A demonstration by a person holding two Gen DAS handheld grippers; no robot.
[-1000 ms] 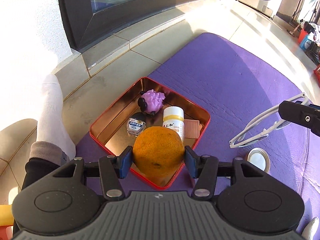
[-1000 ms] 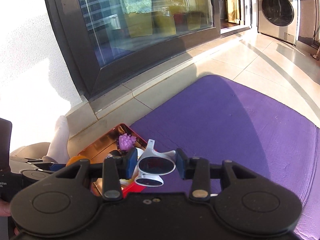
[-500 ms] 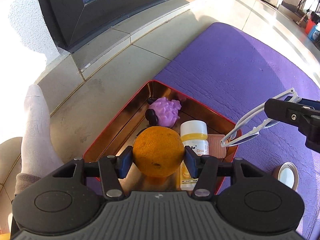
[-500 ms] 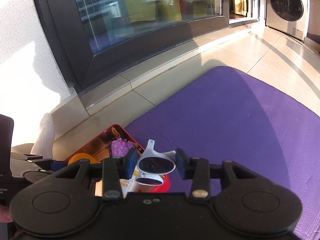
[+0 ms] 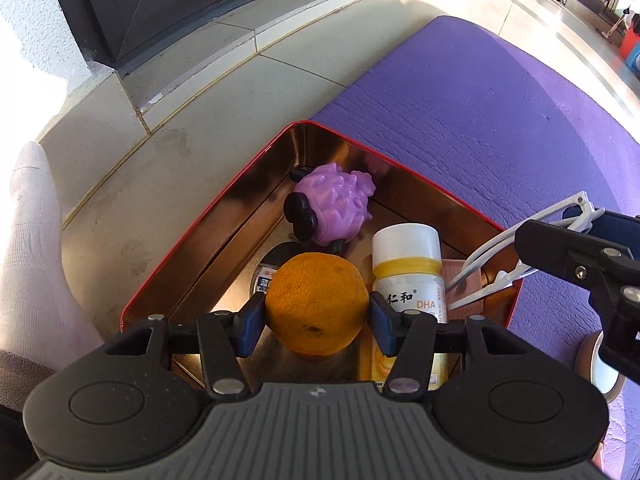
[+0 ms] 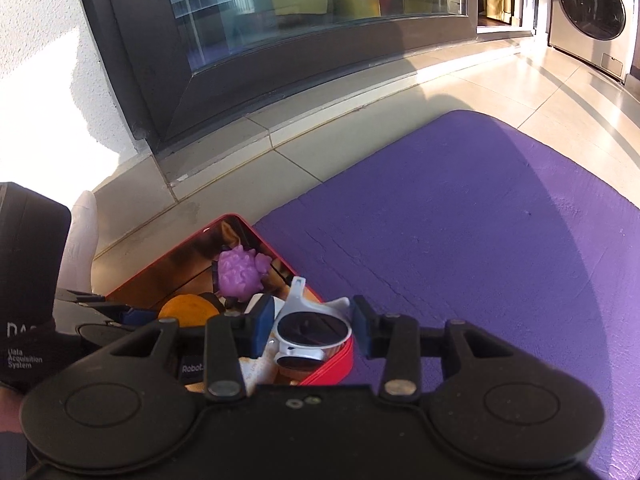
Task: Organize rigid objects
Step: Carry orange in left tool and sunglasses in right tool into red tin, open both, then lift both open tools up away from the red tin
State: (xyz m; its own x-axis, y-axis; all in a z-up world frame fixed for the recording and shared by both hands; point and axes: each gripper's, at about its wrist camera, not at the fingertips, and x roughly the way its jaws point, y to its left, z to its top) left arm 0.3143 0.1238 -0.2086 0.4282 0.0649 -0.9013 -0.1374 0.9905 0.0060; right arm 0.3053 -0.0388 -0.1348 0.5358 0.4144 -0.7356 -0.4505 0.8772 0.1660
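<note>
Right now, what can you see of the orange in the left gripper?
The orange is round, deep orange, with dimpled matte peel and a few small dark specks low on its skin. The left gripper is clamped on its sides, holding it over the red-rimmed tin, beside the white bottle. Whether it rests on the tin floor is unclear.

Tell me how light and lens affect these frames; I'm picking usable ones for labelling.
Left wrist: hard sun, wall upper left blown out, glare on the tin walls; orange and bottle sharp; fisheye bends the mat edge. Right wrist: window reflections, a large shadow on the mat, sunglasses sharp; gripper body dark.
</note>
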